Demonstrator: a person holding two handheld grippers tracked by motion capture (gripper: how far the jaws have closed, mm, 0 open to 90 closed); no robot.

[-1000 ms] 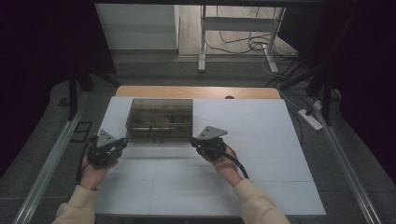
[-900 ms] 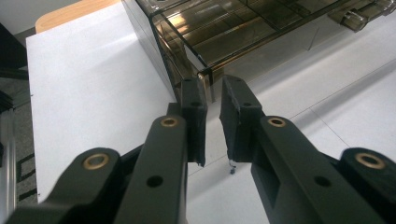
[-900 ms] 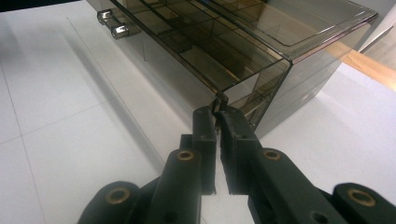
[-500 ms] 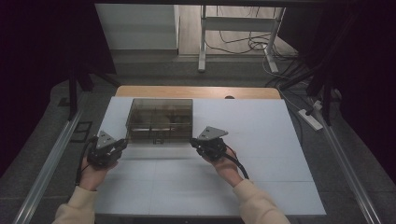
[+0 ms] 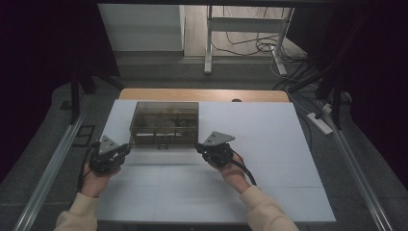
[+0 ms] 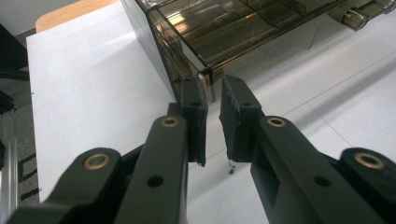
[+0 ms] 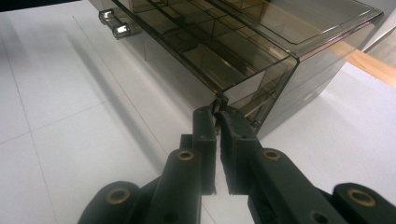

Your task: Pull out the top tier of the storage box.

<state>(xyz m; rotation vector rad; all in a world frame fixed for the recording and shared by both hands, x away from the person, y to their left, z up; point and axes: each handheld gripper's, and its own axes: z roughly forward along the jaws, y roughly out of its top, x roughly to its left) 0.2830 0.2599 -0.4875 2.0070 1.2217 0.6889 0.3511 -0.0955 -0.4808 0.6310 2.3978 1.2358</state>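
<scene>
With both grippers braced at the near corners of the box (image 5: 165,123) on the bench (image 5: 269,139), I keep the left fingers (image 6: 194,119) slightly parted and the right fingers (image 7: 205,135) closed, gripping nothing, probably to steady it.

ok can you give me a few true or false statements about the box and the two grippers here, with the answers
1. The smoky see-through box sits on the white table. True.
2. The left gripper is at a near corner of the box, its jaws a narrow gap apart. True.
3. The right gripper holds the box by the two small silver handles. False: its jaws are shut at a bottom corner, well away from the handles.
4. The box is lifted clear of the table. False: it rests on it.
5. The box is divided into compartments inside. True.
</scene>
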